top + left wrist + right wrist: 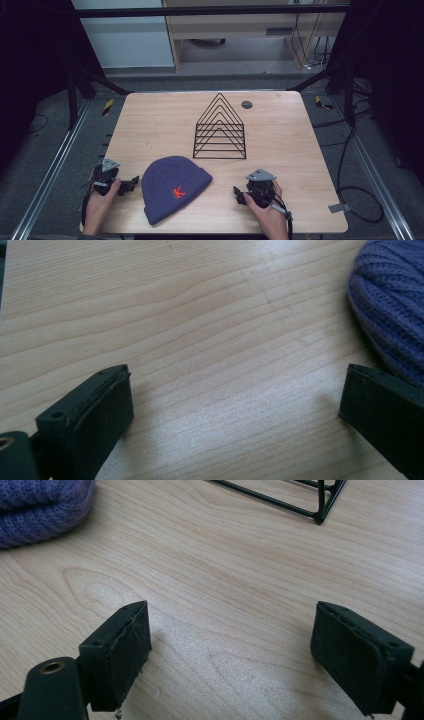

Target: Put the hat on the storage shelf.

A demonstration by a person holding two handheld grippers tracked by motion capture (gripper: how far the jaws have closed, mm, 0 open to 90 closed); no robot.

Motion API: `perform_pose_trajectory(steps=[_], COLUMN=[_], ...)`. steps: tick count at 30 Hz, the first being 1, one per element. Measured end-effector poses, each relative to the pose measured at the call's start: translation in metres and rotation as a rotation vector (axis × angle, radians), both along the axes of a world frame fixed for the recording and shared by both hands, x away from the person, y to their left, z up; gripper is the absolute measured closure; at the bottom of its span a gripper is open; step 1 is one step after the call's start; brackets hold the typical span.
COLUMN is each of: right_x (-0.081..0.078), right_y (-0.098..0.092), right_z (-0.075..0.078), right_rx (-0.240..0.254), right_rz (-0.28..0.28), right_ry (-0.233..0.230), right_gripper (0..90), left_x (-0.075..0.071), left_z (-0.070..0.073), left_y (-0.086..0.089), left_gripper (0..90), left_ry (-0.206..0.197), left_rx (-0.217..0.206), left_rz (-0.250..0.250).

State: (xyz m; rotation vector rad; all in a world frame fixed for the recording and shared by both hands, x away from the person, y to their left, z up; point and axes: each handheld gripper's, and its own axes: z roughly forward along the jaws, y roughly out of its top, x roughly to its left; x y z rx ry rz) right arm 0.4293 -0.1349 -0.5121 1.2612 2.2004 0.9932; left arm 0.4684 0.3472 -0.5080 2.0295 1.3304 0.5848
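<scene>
A purple knit beanie (172, 187) with a red letter K lies flat near the table's front edge, between the two hands. Its ribbed side (392, 305) fills the right of the left gripper view, and a corner of the beanie (42, 507) shows at the top left of the right gripper view. My left gripper (134, 181) rests on the wood just left of the beanie, jaws wide apart with bare wood between them (235, 405). My right gripper (237, 194) sits open to the beanie's right (232, 650), holding nothing.
A black wire rack (220, 129) of triangular dividers stands at the table's middle, its base corner (320, 515) ahead of the right gripper. A small grey disc (246, 104) lies behind it. The wooden table (295, 150) has metal frame rails on both sides.
</scene>
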Motion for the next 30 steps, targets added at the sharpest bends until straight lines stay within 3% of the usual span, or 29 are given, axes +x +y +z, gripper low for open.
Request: perform_pose_trajectory(steps=[7, 12, 15, 27, 30], right_x=[0.000, 0.000, 0.000, 0.000, 0.000], right_y=[0.000, 0.000, 0.000, 0.000, 0.000], right_z=[0.000, 0.000, 0.000, 0.000, 0.000], right_rx=[0.000, 0.000, 0.000, 0.001, 0.000], right_rz=[0.001, 0.000, 0.001, 0.001, 0.001], right_ry=[0.000, 0.000, 0.001, 0.002, 0.001], right_gripper=[16.5, 16.5, 16.4, 16.7, 16.7], left_x=[-0.003, -0.009, -0.012, -0.017, -0.019], left_z=[0.008, 0.022, 0.033, 0.046, 0.048], left_y=[0.003, 0.005, 0.000, -0.021, -0.032], left_gripper=[5.4, 6.5, 7.8, 8.9, 8.9], left_ry=[-0.025, -0.067, -0.065, -0.055, -0.052], left_rx=[0.009, -0.031, -0.026, -0.056, -0.047], left_rz=[0.000, 0.005, -0.011, -0.080, -0.106])
